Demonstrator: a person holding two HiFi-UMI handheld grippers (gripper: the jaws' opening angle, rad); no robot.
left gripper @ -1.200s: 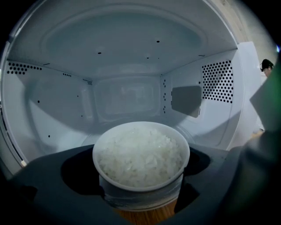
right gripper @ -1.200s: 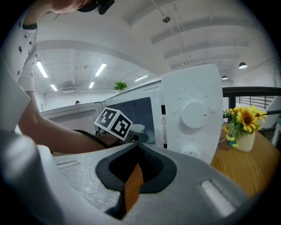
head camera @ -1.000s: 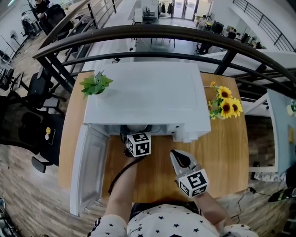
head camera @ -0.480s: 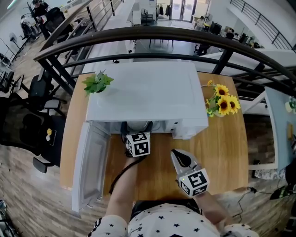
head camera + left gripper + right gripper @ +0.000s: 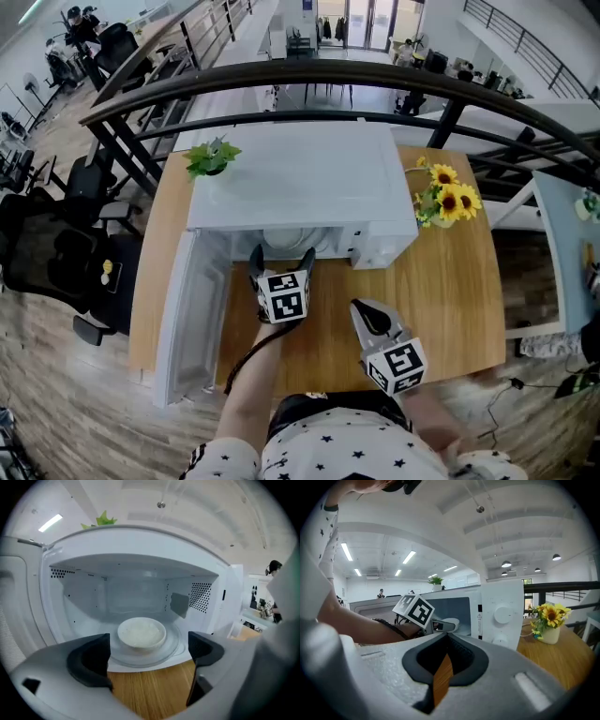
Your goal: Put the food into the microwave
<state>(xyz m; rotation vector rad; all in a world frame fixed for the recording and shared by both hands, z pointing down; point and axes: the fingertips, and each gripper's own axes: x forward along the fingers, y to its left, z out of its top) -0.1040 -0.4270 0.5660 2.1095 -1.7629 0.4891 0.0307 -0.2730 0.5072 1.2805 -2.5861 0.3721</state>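
A white bowl of what looks like rice, though the wide-angle lens leaves the contents soft, sits on the glass turntable inside the white microwave. It lies straight ahead of the left gripper and clear of its tips. That gripper hovers at the mouth of the oven cavity with its jaws spread wide and nothing between them; only the wooden table and the front lip of the microwave show in the gap.

The microwave door stands fully open to the left of the left gripper. The right gripper hangs over the table to the right of the left one and a little nearer the person, in front of the microwave's control panel. Its jaws are drawn together, leaving only a thin sliver of tabletop visible between them, and it carries nothing.

A small green potted plant rests on the microwave's top at the far left corner. A vase of sunflowers stands on the table beyond the right gripper, just beside the microwave's right wall. A dark metal railing curves behind the table.
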